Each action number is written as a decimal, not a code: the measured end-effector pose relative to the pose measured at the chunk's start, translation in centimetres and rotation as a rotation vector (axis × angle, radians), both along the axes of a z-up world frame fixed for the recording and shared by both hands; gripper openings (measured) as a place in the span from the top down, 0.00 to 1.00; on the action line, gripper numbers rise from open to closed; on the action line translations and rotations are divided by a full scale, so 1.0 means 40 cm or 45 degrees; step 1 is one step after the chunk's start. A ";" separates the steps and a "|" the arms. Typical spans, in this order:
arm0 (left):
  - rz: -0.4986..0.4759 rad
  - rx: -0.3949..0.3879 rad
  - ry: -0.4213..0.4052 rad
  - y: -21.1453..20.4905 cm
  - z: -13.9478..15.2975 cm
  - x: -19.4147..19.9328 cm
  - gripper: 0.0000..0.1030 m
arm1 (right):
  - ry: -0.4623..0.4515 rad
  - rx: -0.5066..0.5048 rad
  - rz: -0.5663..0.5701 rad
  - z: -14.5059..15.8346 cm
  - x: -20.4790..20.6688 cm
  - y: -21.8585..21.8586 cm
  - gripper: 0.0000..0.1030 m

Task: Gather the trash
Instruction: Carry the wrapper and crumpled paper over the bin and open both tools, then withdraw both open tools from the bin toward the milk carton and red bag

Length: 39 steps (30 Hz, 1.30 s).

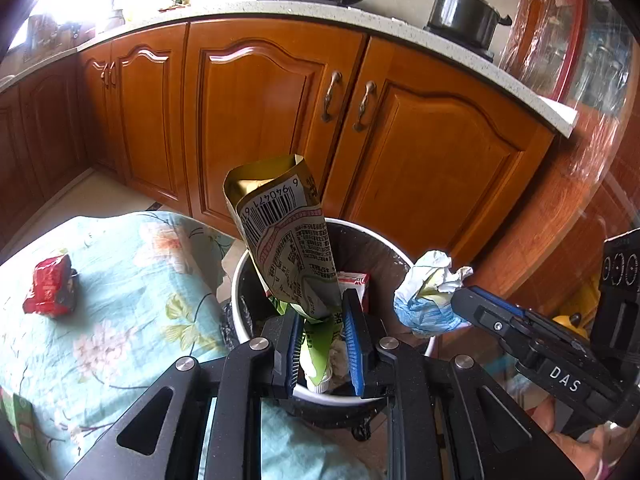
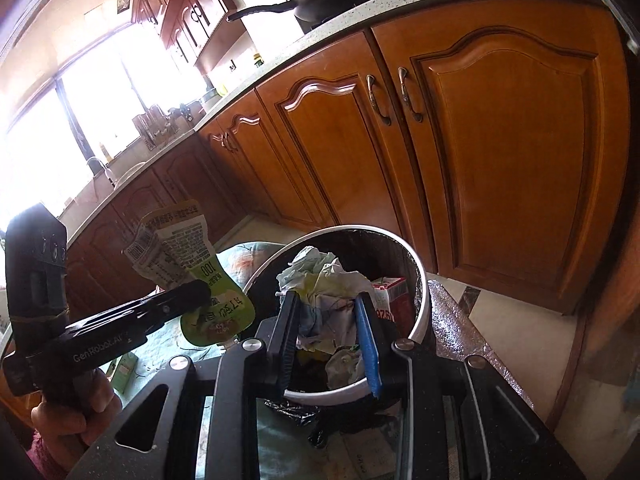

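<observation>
Left gripper (image 1: 322, 332): blue-padded fingers pinched on the lower part of a green spouted pouch, held over the bin's mouth.
Spouted pouch (image 1: 290, 240): flattened and empty-looking; olive-green and cream, printed with a barcode and dense small text; top edge curled open, white screw spout (image 1: 319, 384) pointing down toward the camera.
Right gripper (image 2: 330, 328): fingers clamped on a crumpled paper wad, also above the bin.
Paper wad (image 2: 324, 276): white tissue-like paper, heavily creased, tinged pale blue and yellow-green.
Trash bin (image 1: 400, 250): round, white rim, dark liner; stands on the floor before the wooden cabinets, just beside the table.
Bin contents: a red-and-white carton (image 2: 394, 294) upright against the far wall, crumpled scraps below.
Red wrapper (image 1: 50, 290): crinkled red packet lying on the floral tablecloth (image 1: 132, 320), well apart from the bin.
Person's hand (image 2: 76, 412): wrapped round the left gripper's handle.
</observation>
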<state>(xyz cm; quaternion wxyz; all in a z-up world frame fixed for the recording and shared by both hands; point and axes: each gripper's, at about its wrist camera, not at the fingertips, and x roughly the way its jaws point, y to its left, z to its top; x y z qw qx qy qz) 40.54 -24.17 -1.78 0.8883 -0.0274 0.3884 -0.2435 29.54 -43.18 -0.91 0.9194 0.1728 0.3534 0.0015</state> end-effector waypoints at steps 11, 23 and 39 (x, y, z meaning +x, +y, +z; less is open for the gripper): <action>-0.030 0.065 0.085 -0.073 -0.053 0.087 0.82 | 0.071 -0.013 0.012 -0.031 0.051 -0.026 0.72; 0.000 0.063 0.087 -0.078 -0.054 0.087 0.53 | 0.088 0.043 0.004 -0.044 0.052 -0.043 0.49; 0.220 -0.085 0.151 0.156 -0.085 -0.103 0.48 | 0.020 0.152 0.062 -0.031 -0.053 0.077 0.07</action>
